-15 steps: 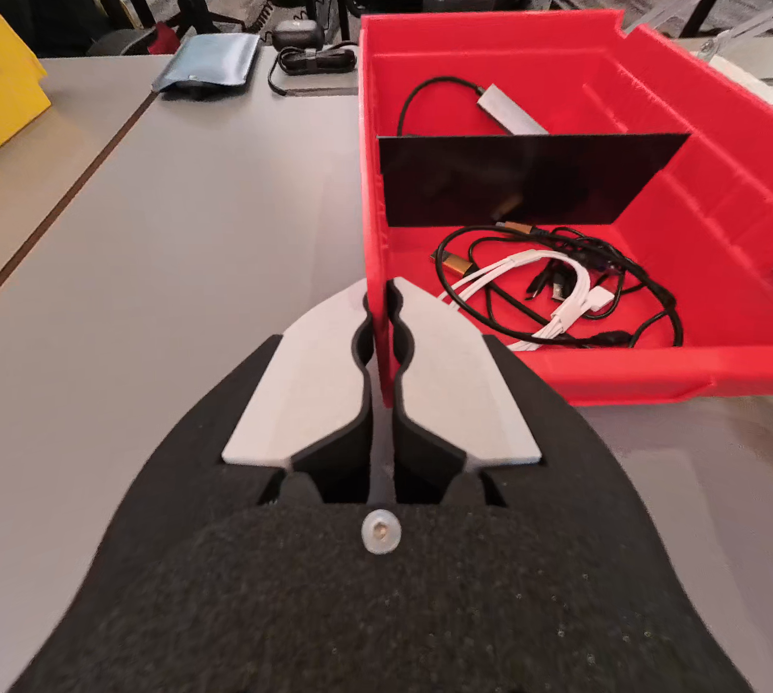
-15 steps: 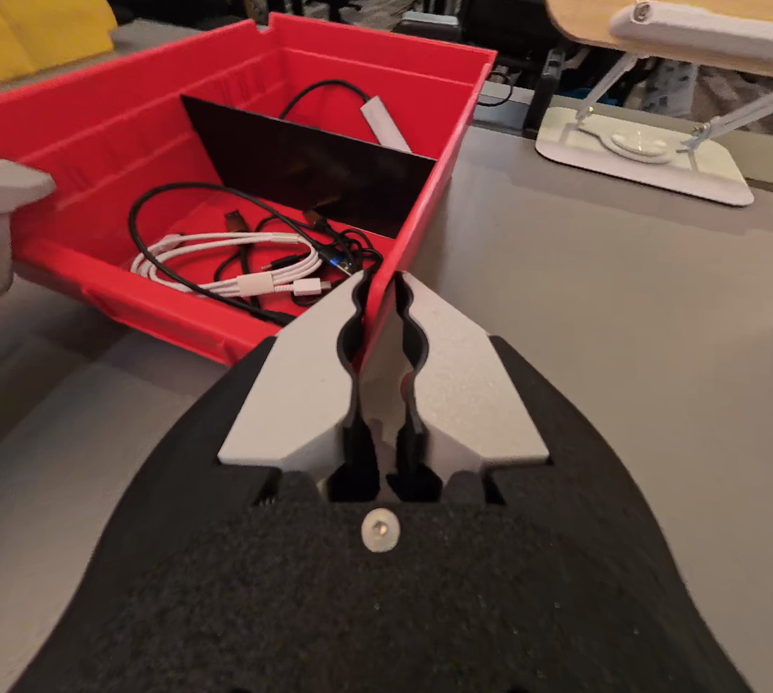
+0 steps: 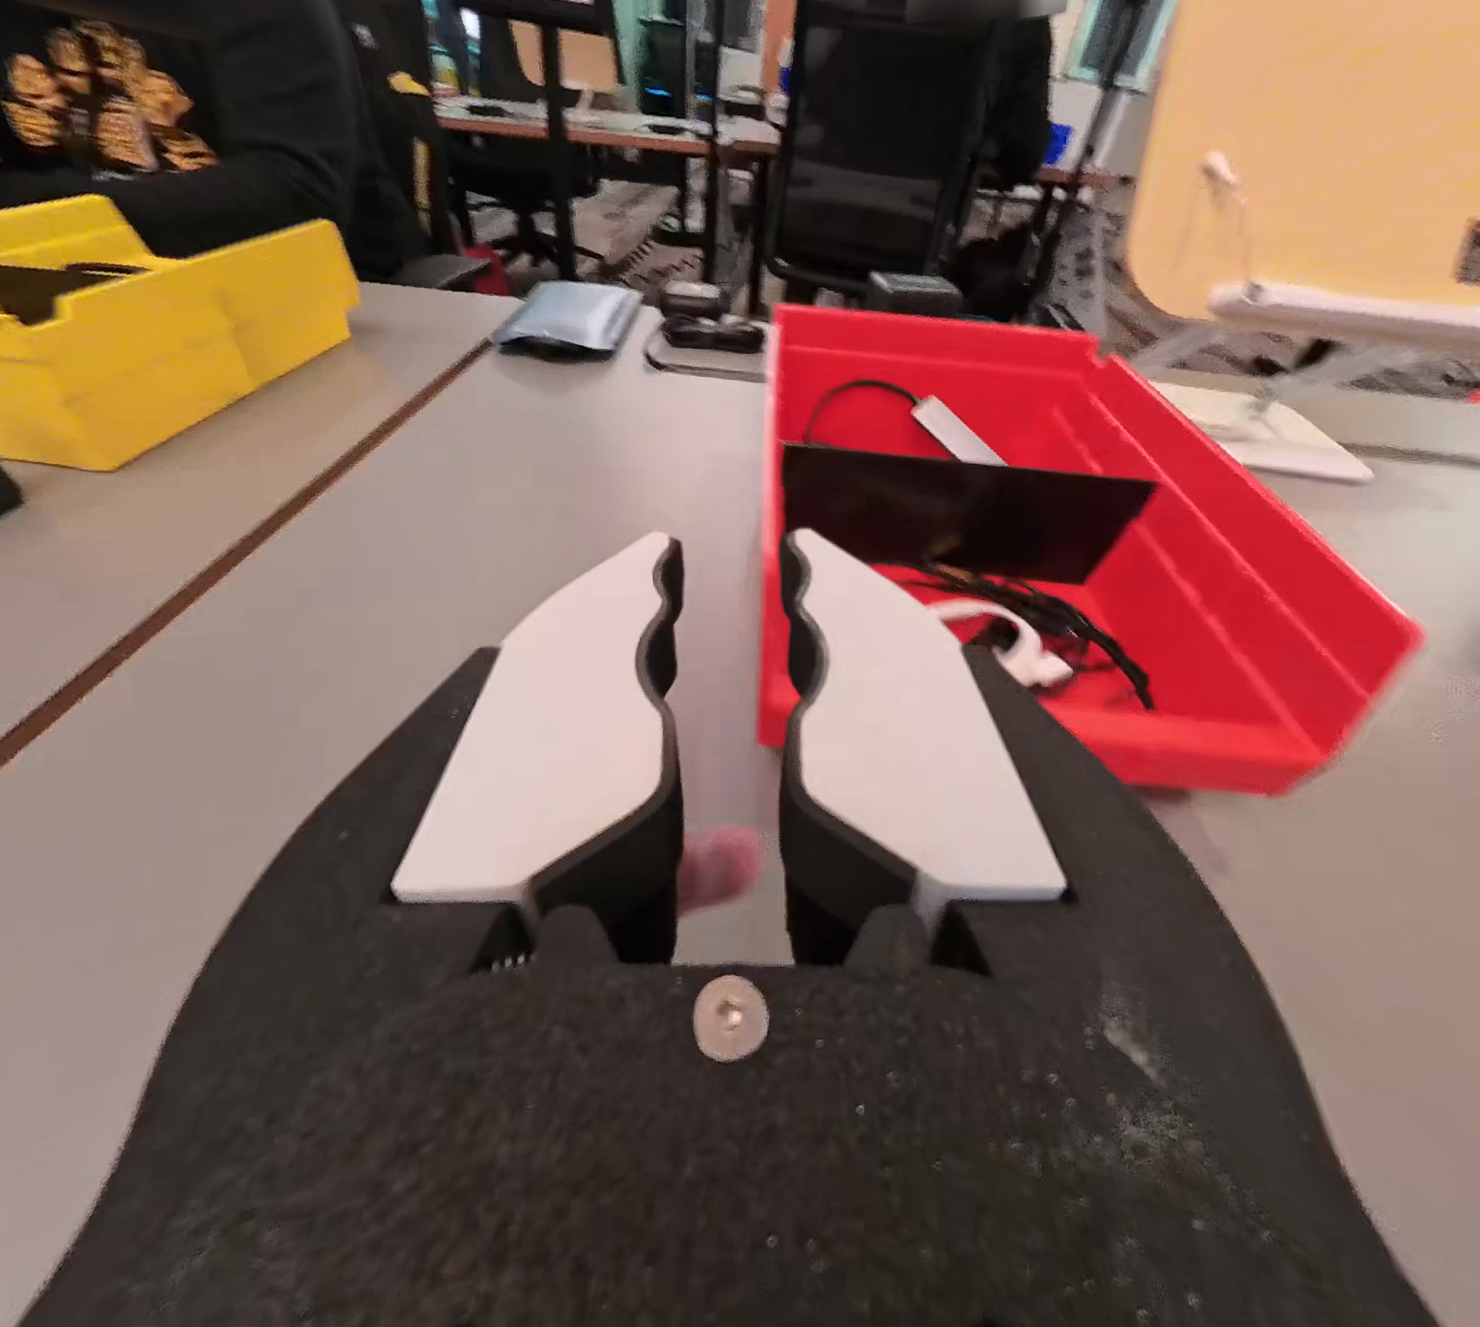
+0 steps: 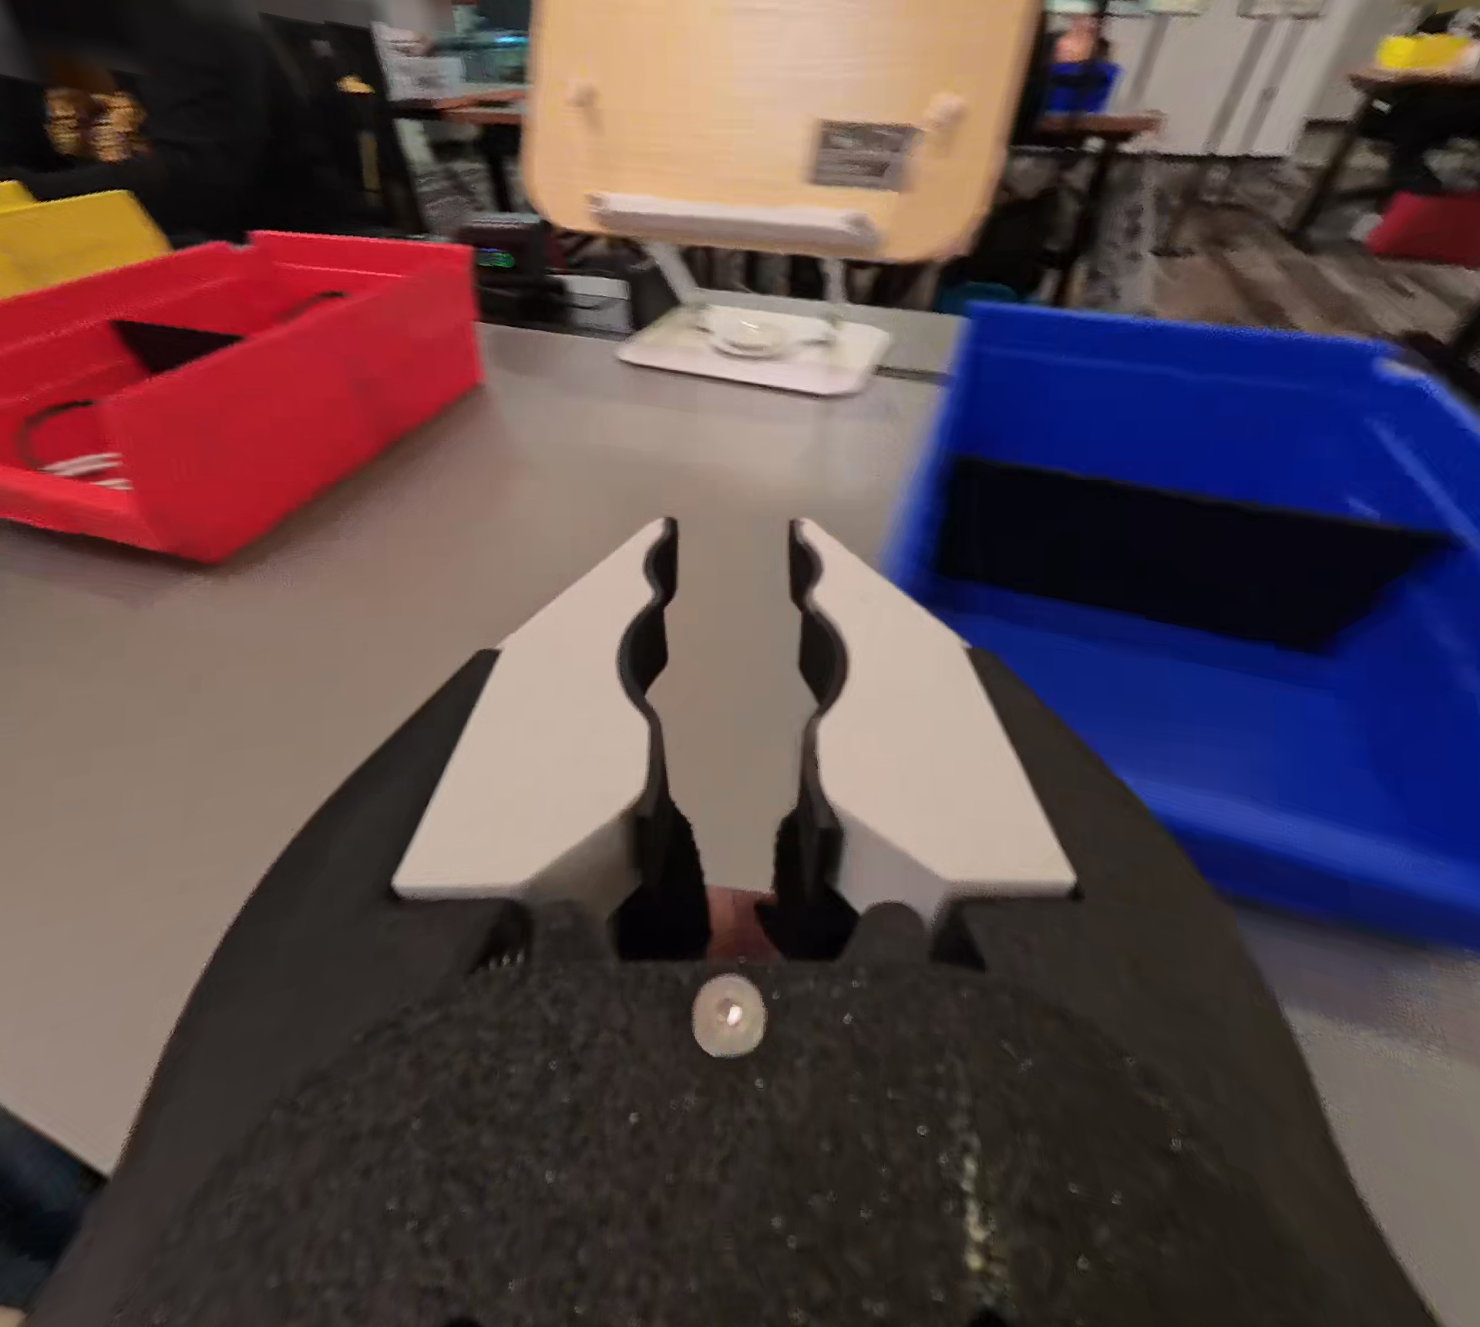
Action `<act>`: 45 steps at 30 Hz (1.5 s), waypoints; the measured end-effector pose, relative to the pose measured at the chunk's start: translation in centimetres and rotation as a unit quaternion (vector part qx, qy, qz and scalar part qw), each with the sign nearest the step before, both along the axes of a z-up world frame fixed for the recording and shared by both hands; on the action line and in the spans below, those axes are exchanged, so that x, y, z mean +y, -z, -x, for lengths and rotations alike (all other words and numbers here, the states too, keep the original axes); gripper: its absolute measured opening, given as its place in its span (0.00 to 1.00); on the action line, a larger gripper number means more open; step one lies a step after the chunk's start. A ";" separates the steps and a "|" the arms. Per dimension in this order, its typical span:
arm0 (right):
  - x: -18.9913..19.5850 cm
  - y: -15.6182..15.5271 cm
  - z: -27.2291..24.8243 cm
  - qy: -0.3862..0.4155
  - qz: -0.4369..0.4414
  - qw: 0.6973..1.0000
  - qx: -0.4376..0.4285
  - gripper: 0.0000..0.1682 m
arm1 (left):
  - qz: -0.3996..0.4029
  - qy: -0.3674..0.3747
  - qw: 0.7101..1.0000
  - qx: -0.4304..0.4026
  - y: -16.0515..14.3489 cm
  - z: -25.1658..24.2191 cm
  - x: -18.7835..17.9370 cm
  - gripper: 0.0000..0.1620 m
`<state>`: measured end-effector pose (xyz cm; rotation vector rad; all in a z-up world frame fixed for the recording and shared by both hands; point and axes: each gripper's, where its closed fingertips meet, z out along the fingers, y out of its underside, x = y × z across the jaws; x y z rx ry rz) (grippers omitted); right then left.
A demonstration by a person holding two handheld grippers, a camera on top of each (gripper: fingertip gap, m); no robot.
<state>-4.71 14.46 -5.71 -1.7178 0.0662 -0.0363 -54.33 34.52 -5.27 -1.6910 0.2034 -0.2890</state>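
A red bin (image 3: 1249,616) sits on the grey table, split by a black divider (image 3: 953,520). Black and white cables (image 3: 1033,640) lie in its near half, a grey adapter with a black cord (image 3: 953,428) in the far half. My left gripper (image 3: 733,552) is open and empty, raised just left of the bin's near-left corner. My right gripper (image 4: 733,532) is open and empty over bare table, between the red bin (image 4: 264,440) on its left and a blue bin (image 4: 1249,712) with a black divider on its right.
Yellow bins (image 3: 160,344) stand at the far left of the table. A blue-grey pouch (image 3: 573,320) and a black cable bundle (image 3: 705,328) lie at the far edge. A wooden board on a white stand (image 4: 769,63) rises behind. A person in black sits at far left. About 55 cm separates my left fingertips from my right.
Both grippers have let go of the red bin's walls, opened and drawn back and up. The right one has swung right, bringing the blue bin into view.
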 end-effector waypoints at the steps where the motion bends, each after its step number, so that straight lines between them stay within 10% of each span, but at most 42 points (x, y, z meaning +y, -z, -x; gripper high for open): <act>1: -1.8 0.8 -3.1 0.023 0.000 1.000 0.001 0.18 | 0.015 0.022 1.000 0.007 0.8 -1.0 -0.8 0.14; 5: -6.7 3.7 -14.1 0.154 0.034 0.980 -0.121 0.17 | 0.132 0.133 0.981 -0.039 5.0 -6.4 -4.0 0.09; 8: -6.6 5.0 -17.0 0.179 0.043 0.981 -0.059 0.18 | 0.131 0.158 0.979 -0.011 5.4 -8.8 -4.4 0.08; 45: -5.9 5.8 -16.0 0.172 0.054 0.983 -0.019 0.17 | 0.143 0.103 0.984 0.036 7.0 -6.6 -3.0 0.01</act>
